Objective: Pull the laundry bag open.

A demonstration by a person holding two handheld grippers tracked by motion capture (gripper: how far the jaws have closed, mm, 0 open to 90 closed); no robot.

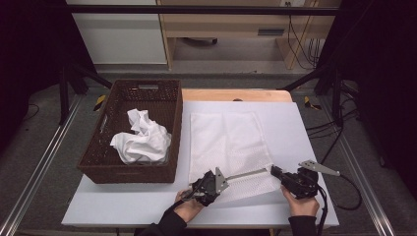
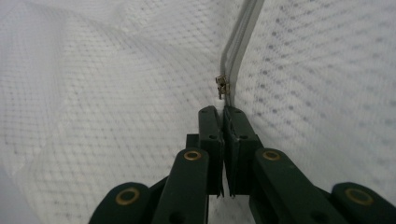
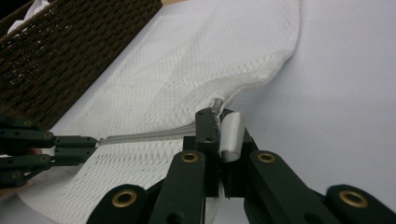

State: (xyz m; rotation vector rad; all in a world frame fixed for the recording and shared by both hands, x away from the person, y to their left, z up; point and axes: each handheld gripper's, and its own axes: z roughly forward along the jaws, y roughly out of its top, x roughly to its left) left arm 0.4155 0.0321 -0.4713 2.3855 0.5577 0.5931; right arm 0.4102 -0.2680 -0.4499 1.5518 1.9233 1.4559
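Note:
A white mesh bag (image 1: 226,140) lies flat on the white table (image 1: 305,132), its zipper (image 1: 248,173) running along the near edge. My left gripper (image 1: 223,178) is shut at the zipper; in the left gripper view the small metal slider (image 2: 222,86) sits just past the closed tips (image 2: 223,112), its pull pinched between them. My right gripper (image 1: 273,170) is shut on the bag's near right corner at the zipper's end. In the right gripper view a white tab (image 3: 232,135) is pressed between its jaws, and the left gripper (image 3: 88,144) holds the zipper line taut farther off.
A dark woven basket (image 1: 128,174) stands at the left of the table, touching the bag's left side, with a crumpled white cloth (image 1: 140,140) inside. Cables trail off the table's right edge. Bare white table surface lies to the right and in front.

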